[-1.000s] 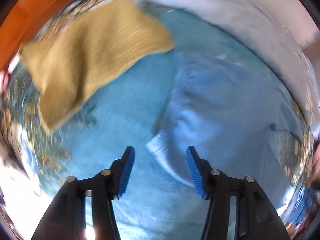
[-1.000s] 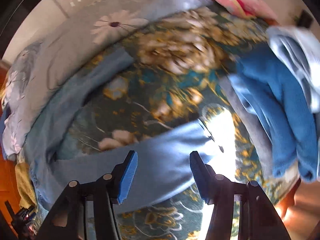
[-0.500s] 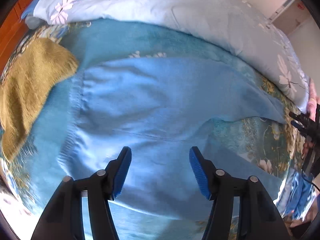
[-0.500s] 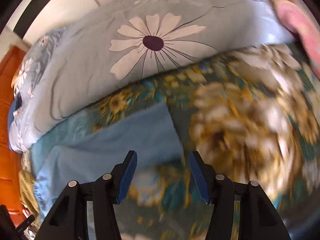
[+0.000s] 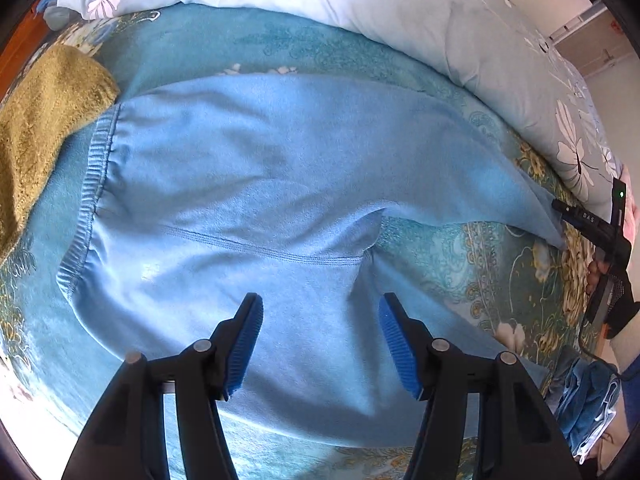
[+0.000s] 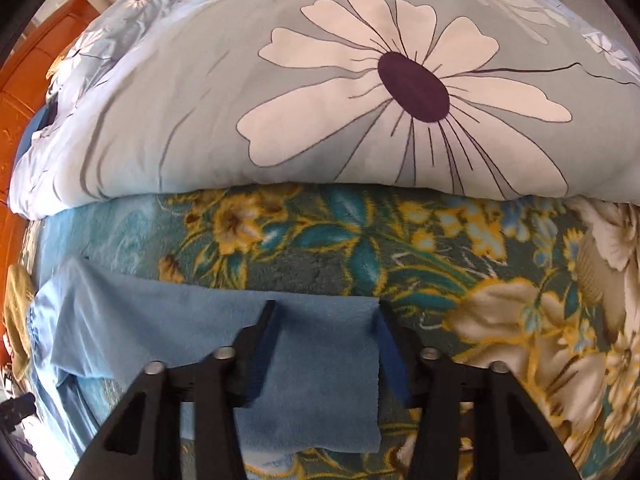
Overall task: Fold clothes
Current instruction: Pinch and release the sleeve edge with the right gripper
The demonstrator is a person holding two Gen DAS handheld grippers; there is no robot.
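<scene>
Bed with floral blanket (image 6: 360, 248): blue trousers (image 5: 248, 184) spread flat for folding. Left tongs (image 5: 320, 340) spread, hovering over the seat. Right tongs (image 6: 324, 344) closing around the leg cuff (image 6: 320, 380), likely to carry it over.

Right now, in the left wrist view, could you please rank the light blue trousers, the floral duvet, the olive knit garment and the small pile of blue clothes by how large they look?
1. light blue trousers, filling most of the picture, though nearest the camera
2. floral duvet, cut off by the picture's edge
3. olive knit garment
4. small pile of blue clothes
</scene>
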